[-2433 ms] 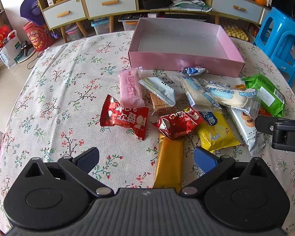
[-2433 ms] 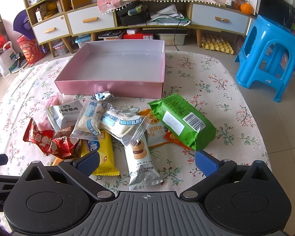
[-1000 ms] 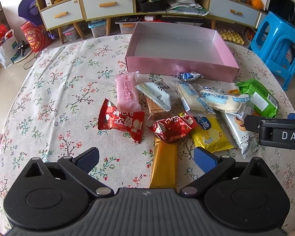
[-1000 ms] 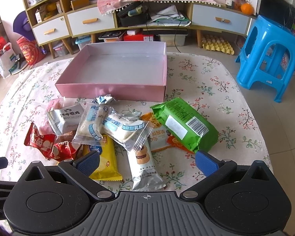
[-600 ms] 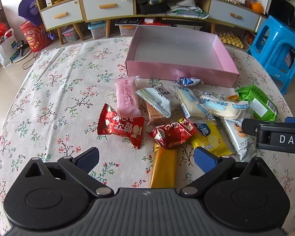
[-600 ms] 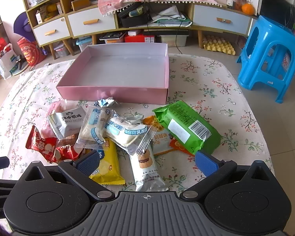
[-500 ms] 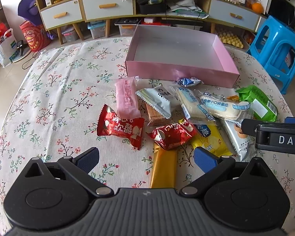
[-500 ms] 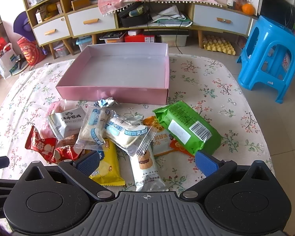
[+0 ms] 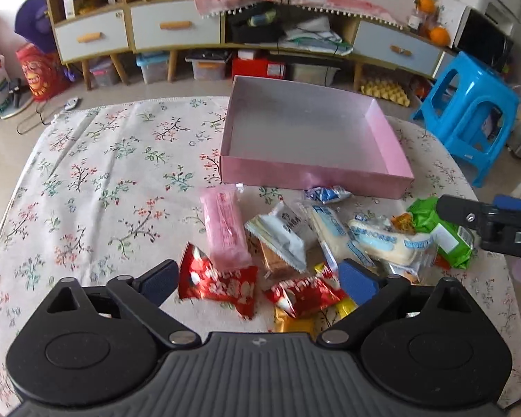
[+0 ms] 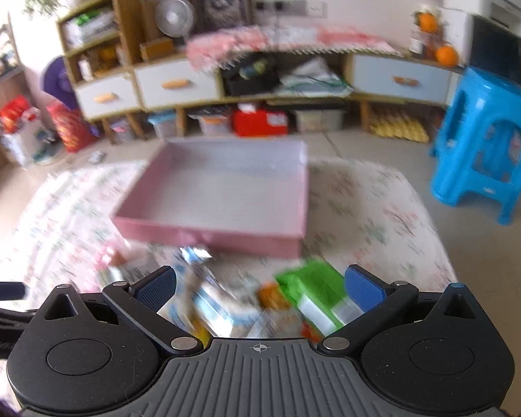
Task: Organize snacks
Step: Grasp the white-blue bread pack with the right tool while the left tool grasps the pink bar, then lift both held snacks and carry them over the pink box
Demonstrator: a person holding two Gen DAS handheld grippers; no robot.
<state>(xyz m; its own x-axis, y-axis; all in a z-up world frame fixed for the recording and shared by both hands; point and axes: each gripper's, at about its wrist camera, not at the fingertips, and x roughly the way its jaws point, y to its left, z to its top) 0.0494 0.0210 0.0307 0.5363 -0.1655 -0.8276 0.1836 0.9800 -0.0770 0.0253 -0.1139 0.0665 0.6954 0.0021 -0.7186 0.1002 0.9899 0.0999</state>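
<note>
An empty pink box [image 9: 312, 173] sits on the flowered tablecloth, also in the blurred right wrist view [image 10: 212, 232]. A heap of snack packs lies in front of it: a pink pack [image 9: 224, 229], two red packs [image 9: 218, 285], a white-blue bun pack [image 9: 389, 243], a green pack [image 9: 448, 236]. My left gripper [image 9: 257, 281] is open, low over the red packs. My right gripper [image 10: 258, 288] is open, low over the green pack [image 10: 316, 295] and the bun packs. The right gripper also shows at the right edge of the left wrist view [image 9: 486, 222].
A blue plastic stool [image 9: 469, 111] stands right of the table. A low cabinet with drawers [image 9: 177, 31] runs along the wall behind. The left half of the tablecloth [image 9: 97, 173] is bare. Bags and bins stand on the floor at the back left.
Both grippers have moved forward and down toward the snack heap. The right wrist view is now motion-blurred. No snack has shifted. Both grippers stay open.
</note>
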